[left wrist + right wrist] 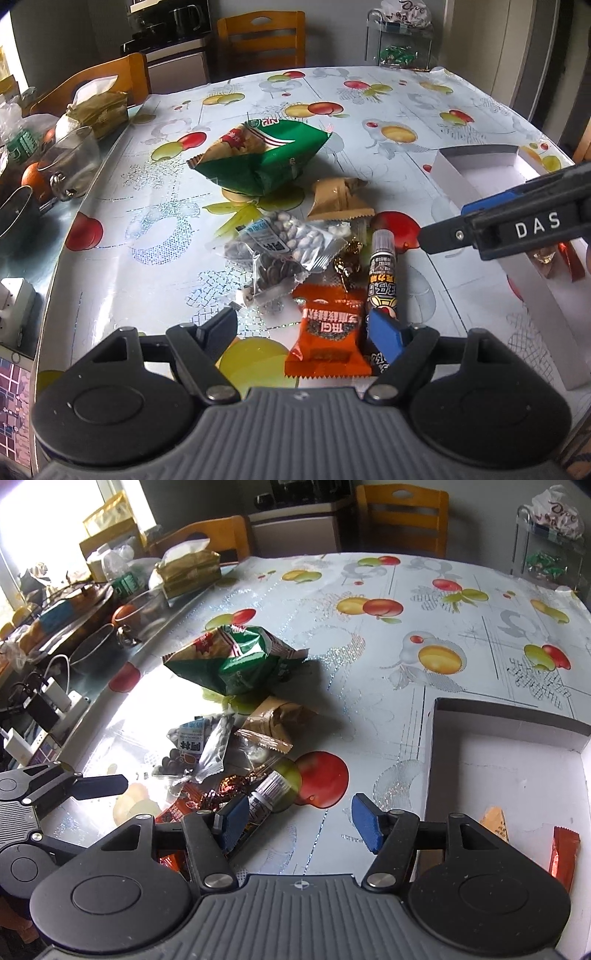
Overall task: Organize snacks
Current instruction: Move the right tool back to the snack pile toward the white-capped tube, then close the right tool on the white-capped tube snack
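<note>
A pile of snacks lies on the fruit-print tablecloth: a green chip bag, a tan packet, clear bags of nuts, gold-wrapped candies, an orange packet and a dark stick snack. My left gripper is open, low over the orange packet. My right gripper is open and empty, between the pile and the white box; it also shows in the left wrist view. The box holds an orange packet and a yellow one.
Clutter lines the table's left edge: a tissue pack, a glass mug, bowls, an orange, chargers. Wooden chairs stand behind the table. A wire rack stands at the far right.
</note>
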